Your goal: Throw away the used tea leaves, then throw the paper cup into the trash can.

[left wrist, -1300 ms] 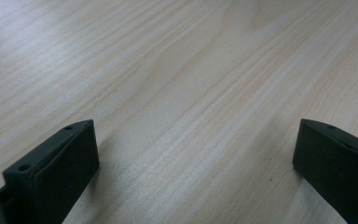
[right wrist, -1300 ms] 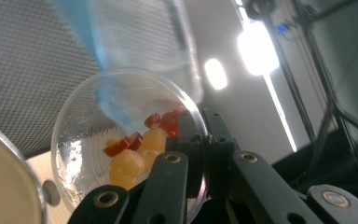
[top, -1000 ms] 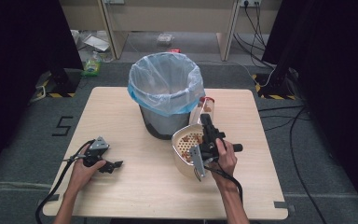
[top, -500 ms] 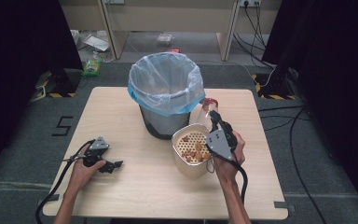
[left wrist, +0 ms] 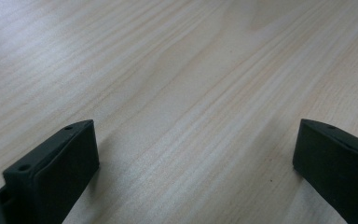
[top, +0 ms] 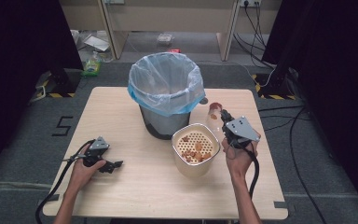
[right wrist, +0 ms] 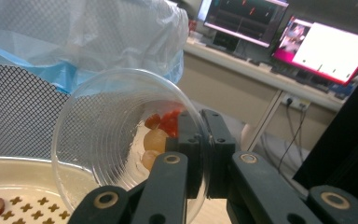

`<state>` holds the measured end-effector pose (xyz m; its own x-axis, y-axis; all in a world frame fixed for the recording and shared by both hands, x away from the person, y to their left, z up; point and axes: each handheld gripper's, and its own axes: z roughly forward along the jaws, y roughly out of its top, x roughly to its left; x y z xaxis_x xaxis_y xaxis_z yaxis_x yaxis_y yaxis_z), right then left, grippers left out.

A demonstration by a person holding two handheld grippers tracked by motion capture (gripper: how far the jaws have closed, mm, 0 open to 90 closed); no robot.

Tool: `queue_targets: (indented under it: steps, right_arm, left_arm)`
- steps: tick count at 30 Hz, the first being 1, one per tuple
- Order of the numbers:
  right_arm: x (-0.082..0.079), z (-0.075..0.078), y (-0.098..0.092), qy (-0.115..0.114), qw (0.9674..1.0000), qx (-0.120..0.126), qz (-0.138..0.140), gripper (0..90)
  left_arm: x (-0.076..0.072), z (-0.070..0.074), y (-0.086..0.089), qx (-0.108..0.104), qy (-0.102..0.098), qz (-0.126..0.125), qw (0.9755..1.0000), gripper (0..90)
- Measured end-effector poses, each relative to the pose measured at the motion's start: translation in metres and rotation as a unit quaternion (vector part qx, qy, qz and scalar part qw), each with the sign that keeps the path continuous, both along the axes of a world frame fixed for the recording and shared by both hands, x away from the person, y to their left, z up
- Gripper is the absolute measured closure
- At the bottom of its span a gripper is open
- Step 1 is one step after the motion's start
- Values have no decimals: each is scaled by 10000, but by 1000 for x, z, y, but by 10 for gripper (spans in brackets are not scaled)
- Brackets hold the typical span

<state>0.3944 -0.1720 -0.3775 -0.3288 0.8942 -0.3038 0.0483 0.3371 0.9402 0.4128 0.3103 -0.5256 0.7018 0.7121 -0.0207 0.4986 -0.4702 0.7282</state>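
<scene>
The left gripper (top: 113, 164) rests on the tabletop (top: 121, 116), jaws wide apart, holding nothing. At centre, the strainer bowl (top: 195, 148) holds fruit pieces beside the lined bin (top: 166, 93). The right gripper (top: 224, 115) pinches the clear cup's (right wrist: 121, 140) rim — tilted, a few pieces inside. Emptying seems unfinished — next, tip it further over the strainer.

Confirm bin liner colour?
Light blue, see-through liner on a black mesh bin; clearest in the high view.
</scene>
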Motion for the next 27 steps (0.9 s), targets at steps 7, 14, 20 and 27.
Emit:
queue_targets:
  steps: [7, 14, 20, 27]
  right_arm:
    - [13, 18, -10, 598, 9974, 346, 190, 877]
    - [25, 45, -17, 852, 9949, 446, 314, 876]
    - [28, 79, -20, 700, 9961, 440, 300, 876]
    - [37, 125, -19, 594, 9962, 528, 370, 876]
  left_arm:
    - [1, 0, 0, 11, 8, -13, 10000, 0]
    - [1, 0, 0, 19, 6, -14, 10000, 0]
    - [1, 0, 0, 13, 4, -13, 10000, 0]
    - [1, 0, 0, 12, 0, -13, 10000, 0]
